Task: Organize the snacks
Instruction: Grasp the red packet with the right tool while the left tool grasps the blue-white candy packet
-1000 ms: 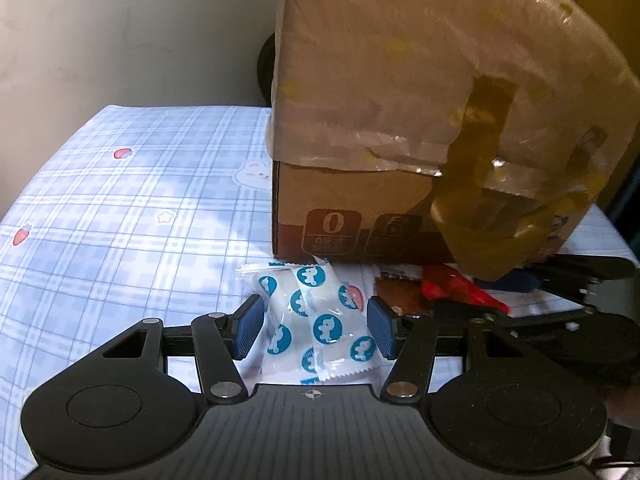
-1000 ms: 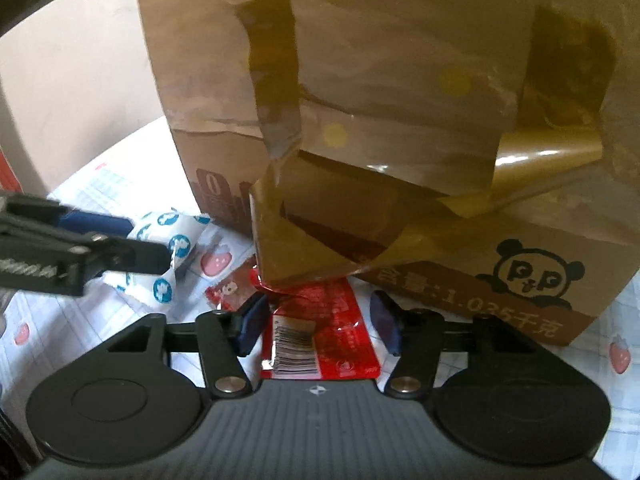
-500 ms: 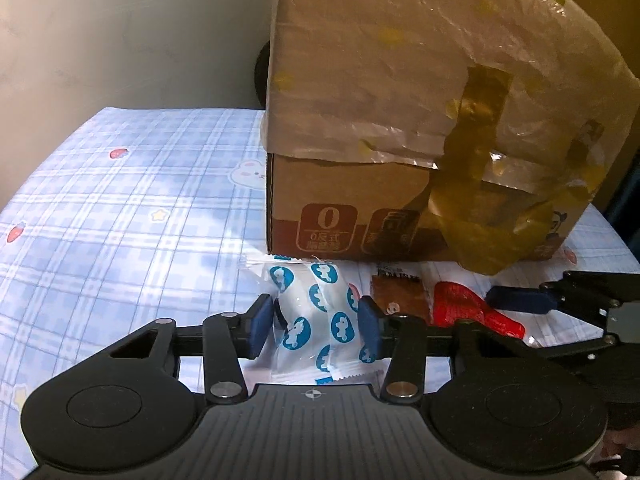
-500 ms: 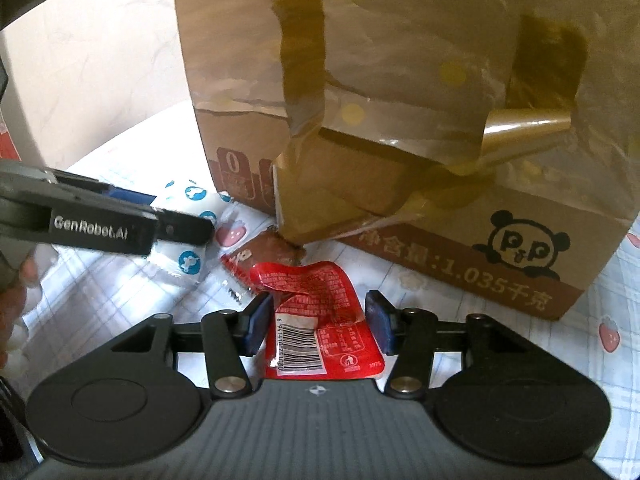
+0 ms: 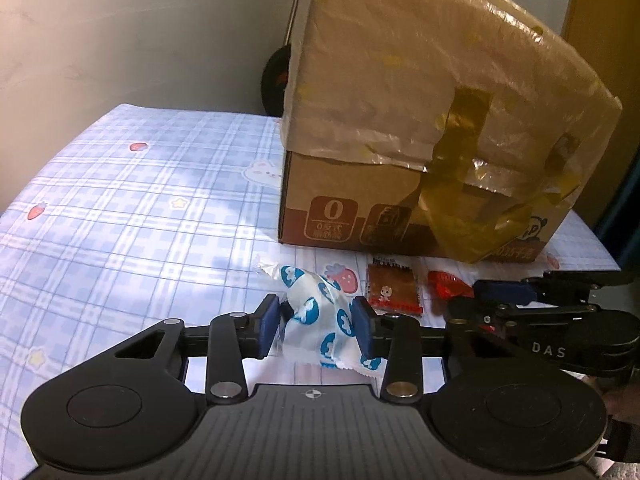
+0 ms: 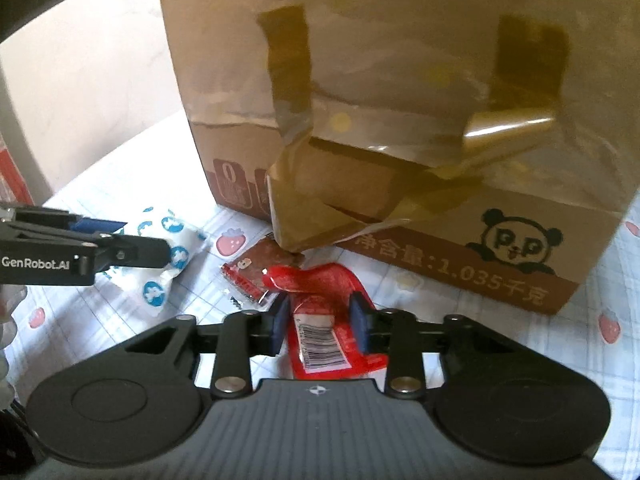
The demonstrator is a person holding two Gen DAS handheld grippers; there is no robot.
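We see a taped cardboard box (image 5: 420, 120), its contents hidden, on the plaid-clothed desk (image 5: 120, 208); our left claw (image 5: 316, 330) has just closed, pinching a white-and-blue snack packet (image 5: 320, 320); our right claw (image 6: 320, 322) has just closed, pinching a red packet (image 6: 320, 320).

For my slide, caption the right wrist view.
Right gripper closing on a red snack packet before the taped cardboard box; left gripper pinches a blue-and-white packet nearby.

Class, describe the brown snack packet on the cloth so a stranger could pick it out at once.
Find the big taped cardboard box on the blue checked tablecloth. Just before its front lie three snacks in a row. The brown snack packet is the flat middle one, between the white blue-spotted packet and the red packet, and no claw grips it.
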